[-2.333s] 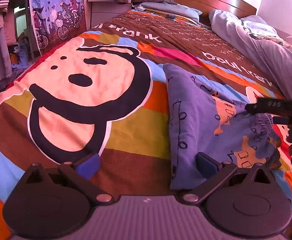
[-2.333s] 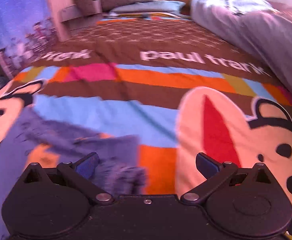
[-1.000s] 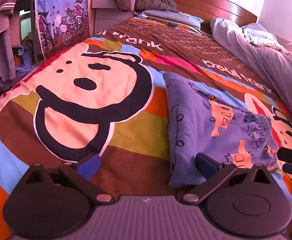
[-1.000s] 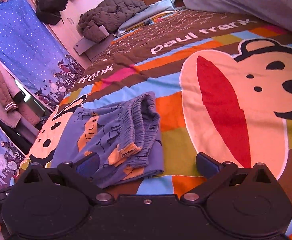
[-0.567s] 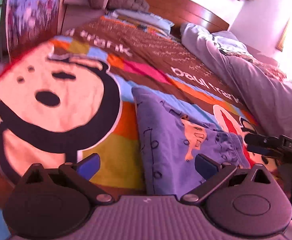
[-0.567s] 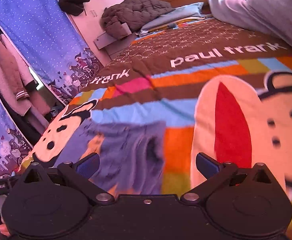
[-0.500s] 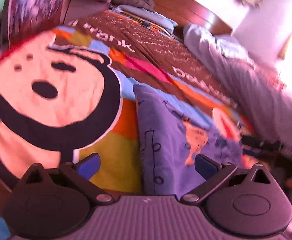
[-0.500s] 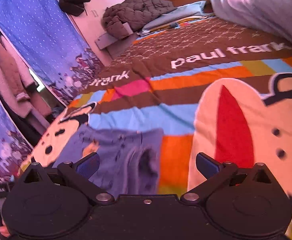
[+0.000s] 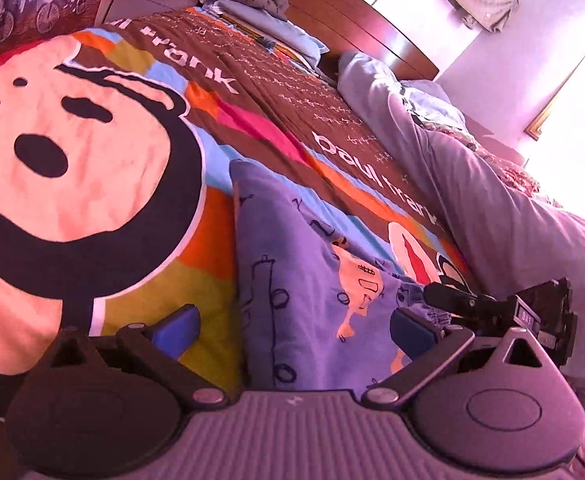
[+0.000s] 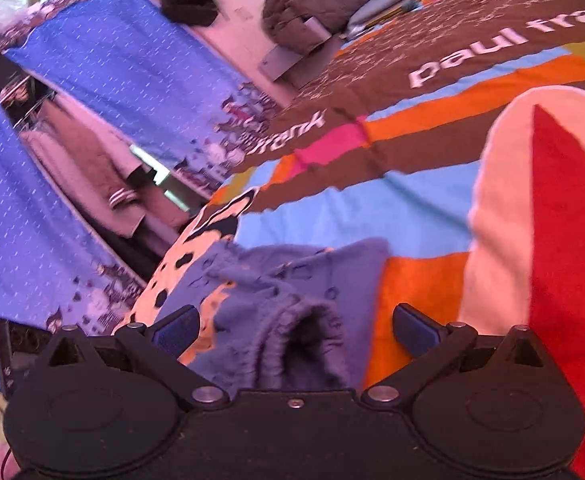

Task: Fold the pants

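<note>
Left wrist view: the left gripper (image 9: 294,326) hovers wide open, empty, over folded purple cartoon-print pants (image 9: 304,292) on a colourful monkey-print bedspread (image 9: 92,168). Beside the waistband, the right gripper (image 10: 294,330) is likewise spread, holding nothing.

A bright striped bedspread (image 9: 140,264) with a big cartoon monkey face covers the bed. A lilac duvet (image 9: 492,208) is heaped along one side, and a blue dotted curtain (image 10: 104,80) hangs beside the bed.

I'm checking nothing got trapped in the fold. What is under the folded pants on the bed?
The folded pants lie flat on the colourful cartoon bedspread, whose stripes show around their edges. Whatever sits directly beneath or between the layers is covered and cannot be seen.
</note>
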{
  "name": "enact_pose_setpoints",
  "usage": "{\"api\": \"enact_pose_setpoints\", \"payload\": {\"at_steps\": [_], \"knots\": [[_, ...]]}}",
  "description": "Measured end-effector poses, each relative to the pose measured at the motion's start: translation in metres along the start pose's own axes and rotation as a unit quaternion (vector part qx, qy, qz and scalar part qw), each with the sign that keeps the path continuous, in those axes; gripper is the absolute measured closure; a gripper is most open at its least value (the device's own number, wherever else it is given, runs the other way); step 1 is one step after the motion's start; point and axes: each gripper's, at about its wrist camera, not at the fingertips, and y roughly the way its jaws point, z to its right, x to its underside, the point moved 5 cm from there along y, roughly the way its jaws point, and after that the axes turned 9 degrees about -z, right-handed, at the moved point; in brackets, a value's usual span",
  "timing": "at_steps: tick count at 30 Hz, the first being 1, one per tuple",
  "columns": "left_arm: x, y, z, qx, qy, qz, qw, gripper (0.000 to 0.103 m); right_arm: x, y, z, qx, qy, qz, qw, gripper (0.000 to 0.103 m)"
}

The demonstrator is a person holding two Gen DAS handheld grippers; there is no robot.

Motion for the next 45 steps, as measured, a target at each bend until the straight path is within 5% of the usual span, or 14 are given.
{"api": "enact_pose_setpoints", "payload": {"at_steps": [3,10,15,19,26,39,45], "knots": [[0.000,0.000,0.000,-0.003,-0.001,0.000,1.0000,0.001,0.000,-0.002,0.002,0.006,0.012,0.005,1.000,0.003],[0.003,0.001,0.007,-0.045,0.019,-0.005,0.9988,0.012,0.004,-0.004,0.008,0.063,0.029,0.025,0.997,0.038],[0.005,-0.001,0.007,-0.053,0.023,-0.010,0.9983,0.033,0.010,-0.003,0.004,0.090,0.022,0.033,0.995,0.052],[0.006,0.001,0.009,-0.055,0.028,-0.025,0.9978,0.060,0.010,0.002,-0.004,0.120,-0.002,0.030,0.992,0.058],[0.006,-0.003,0.010,-0.059,0.018,-0.032,0.9976,0.076,0.010,0.007,-0.029,0.173,-0.054,0.030,0.983,0.078],[0.014,-0.053,0.025,-0.066,-0.012,-0.021,0.9975,0.084,0.022,-0.022,-0.105,0.197,-0.111,0.083,0.971,0.083],[-0.015,-0.074,0.023,-0.102,0.015,0.005,0.9947,0.084,0.003,-0.008,-0.132,0.184,-0.137,0.085,0.970,0.083]]}}
